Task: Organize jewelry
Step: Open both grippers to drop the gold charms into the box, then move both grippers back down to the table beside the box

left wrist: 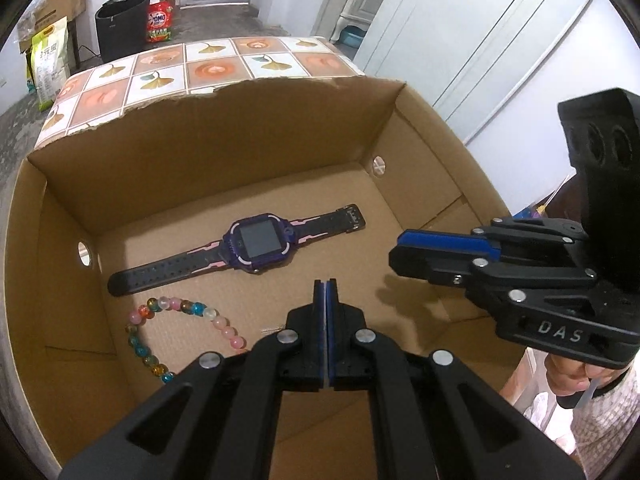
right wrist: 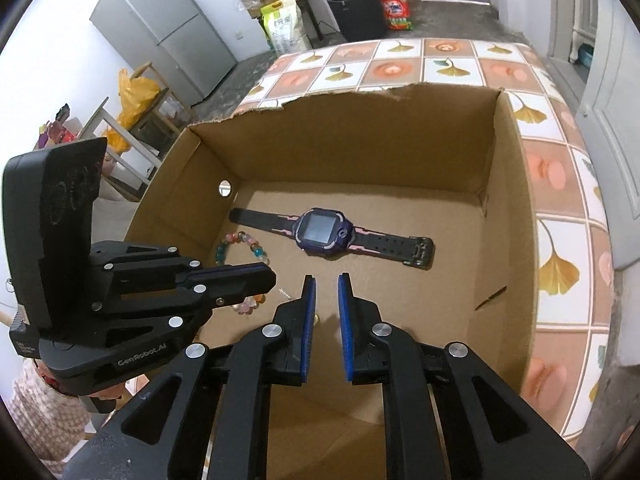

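Note:
A purple smartwatch (left wrist: 260,246) with a black and pink strap lies flat on the floor of an open cardboard box (left wrist: 224,128). A bracelet of coloured beads (left wrist: 160,336) lies near the box's left wall. My left gripper (left wrist: 325,286) is shut and empty, above the box floor, right of the bracelet. My right gripper (right wrist: 326,280) is slightly open and empty over the near part of the box (right wrist: 516,208). The watch (right wrist: 324,232) is ahead of it. The bracelet (right wrist: 240,248) is partly hidden behind the left gripper (right wrist: 264,274). The right gripper (left wrist: 400,250) shows side-on in the left view.
The box stands on a table with a tile-patterned cloth (right wrist: 556,184). Behind are a black bin (right wrist: 356,4), bags (right wrist: 282,20), a fridge (right wrist: 168,28) and a wooden rack (right wrist: 136,120). White doors (left wrist: 480,40) stand at the right.

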A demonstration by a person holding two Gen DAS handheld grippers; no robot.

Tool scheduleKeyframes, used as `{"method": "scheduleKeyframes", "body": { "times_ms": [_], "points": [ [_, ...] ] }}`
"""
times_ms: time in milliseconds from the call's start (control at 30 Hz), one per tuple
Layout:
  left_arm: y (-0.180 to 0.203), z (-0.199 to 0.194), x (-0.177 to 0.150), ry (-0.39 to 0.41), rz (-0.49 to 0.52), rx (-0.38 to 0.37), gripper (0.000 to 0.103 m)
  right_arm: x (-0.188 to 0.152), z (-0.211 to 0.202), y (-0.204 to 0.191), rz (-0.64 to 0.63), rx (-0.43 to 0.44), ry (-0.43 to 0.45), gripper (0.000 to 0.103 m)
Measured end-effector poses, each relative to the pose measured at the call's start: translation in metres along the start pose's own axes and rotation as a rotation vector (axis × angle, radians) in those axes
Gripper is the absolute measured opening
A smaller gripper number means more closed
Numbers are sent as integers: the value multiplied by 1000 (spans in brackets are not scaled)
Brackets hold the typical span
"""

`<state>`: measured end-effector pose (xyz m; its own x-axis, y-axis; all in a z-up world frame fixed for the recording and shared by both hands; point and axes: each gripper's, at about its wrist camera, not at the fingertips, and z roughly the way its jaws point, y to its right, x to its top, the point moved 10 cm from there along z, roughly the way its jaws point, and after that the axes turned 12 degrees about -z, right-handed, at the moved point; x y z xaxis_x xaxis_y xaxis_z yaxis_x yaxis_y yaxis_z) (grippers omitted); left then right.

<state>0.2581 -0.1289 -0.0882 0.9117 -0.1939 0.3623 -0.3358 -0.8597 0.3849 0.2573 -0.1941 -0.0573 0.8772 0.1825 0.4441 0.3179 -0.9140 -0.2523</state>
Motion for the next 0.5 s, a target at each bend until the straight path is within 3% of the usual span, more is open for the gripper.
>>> {"method": "scheduleKeyframes", "body": {
  "times_ms": [233,400,500],
  "points": [
    [0,-8,7,47,2,1,1,1,-11,1,-12,-18,28,17],
    [10,-41,10,161,34,-26,1,1,-32,-6,-31,-31,91,26],
    [17,-72,2,246,68,-38,8,-1,-53,-13,-42,-32,158,31]
  ]
}}
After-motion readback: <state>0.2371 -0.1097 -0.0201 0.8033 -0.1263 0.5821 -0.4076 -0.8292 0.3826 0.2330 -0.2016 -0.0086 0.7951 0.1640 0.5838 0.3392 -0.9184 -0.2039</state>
